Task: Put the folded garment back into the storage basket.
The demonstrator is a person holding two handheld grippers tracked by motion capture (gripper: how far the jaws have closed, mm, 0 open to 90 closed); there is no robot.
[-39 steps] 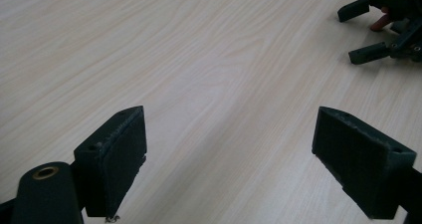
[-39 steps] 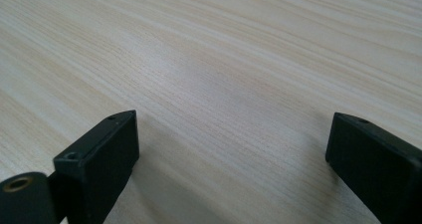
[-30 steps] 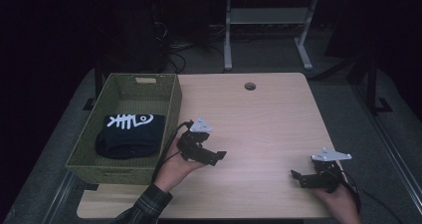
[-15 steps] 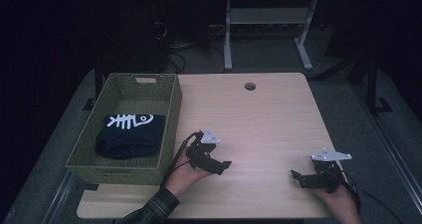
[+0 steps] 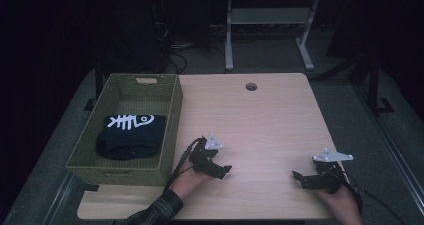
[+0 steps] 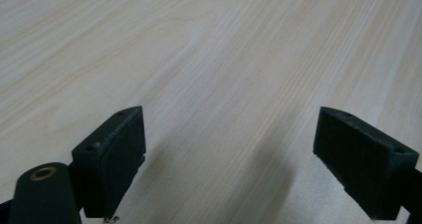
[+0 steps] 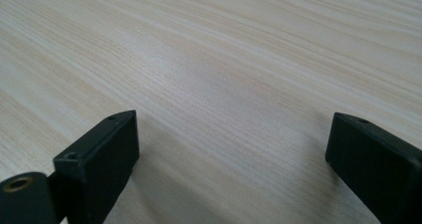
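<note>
A folded dark garment with a white fishbone print lies inside a green woven basket at the table's left. My left gripper rests low over the wooden table just right of the basket's near corner, open, with bare wood between its pads. My right gripper sits near the table's front right, also open, its jaws wide apart over bare wood and its pads holding nothing. In each gripper view I see light wood grain beyond the jaws.
A round cable hole marks the table's far edge. Behind the table stands a metal frame amid dark floor and cables. The table's front edge runs close under both hands.
My left gripper has moved away from the basket, rightward and toward the front of the table, and settled lower. The right gripper has stayed where it was.
</note>
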